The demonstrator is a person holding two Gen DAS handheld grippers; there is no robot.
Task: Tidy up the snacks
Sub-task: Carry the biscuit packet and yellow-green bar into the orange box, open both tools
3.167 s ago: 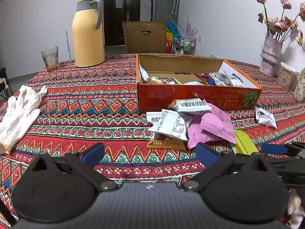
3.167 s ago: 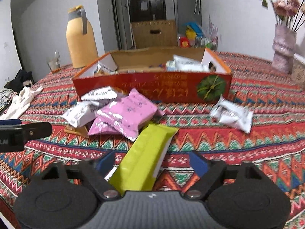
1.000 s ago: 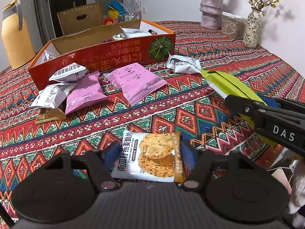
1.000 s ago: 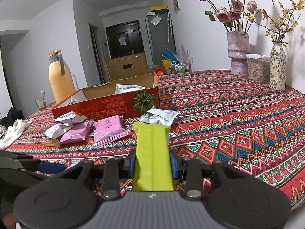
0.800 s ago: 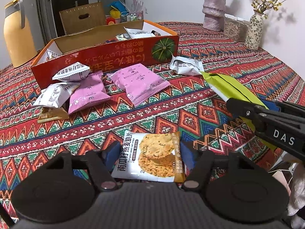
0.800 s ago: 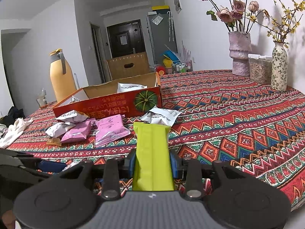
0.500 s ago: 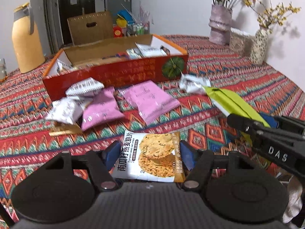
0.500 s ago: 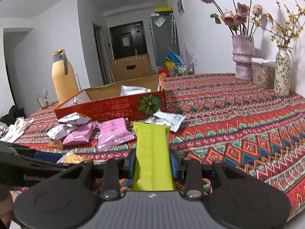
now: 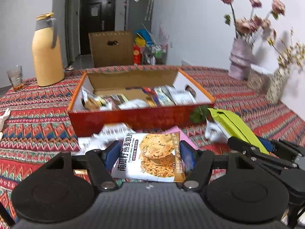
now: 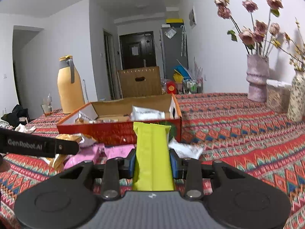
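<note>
My left gripper [image 9: 148,155] is shut on a cookie packet [image 9: 150,158] printed with oat crisps, held above the table in front of the open red snack box [image 9: 133,118]. Several packets lie inside the box. My right gripper [image 10: 152,161] is shut on a long lime-green packet [image 10: 151,152], which also shows at the right of the left wrist view as the green packet [image 9: 234,126]. Loose pink packets [image 10: 114,150] and white packets [image 10: 183,148] lie on the cloth before the box. The left gripper's arm [image 10: 38,146] crosses the left of the right wrist view.
A yellow thermos jug [image 9: 46,51] and a drinking glass [image 9: 15,77] stand at the back left. Flower vases [image 10: 256,78] and a clear jar [image 10: 276,95] stand at the right edge. A white glove [image 9: 3,116] lies far left. A patterned tablecloth [image 10: 238,124] covers the table.
Both grippers have risen and moved toward the red box, each keeping its packet. The box now fills more of both views, and the left view looks down into it.
</note>
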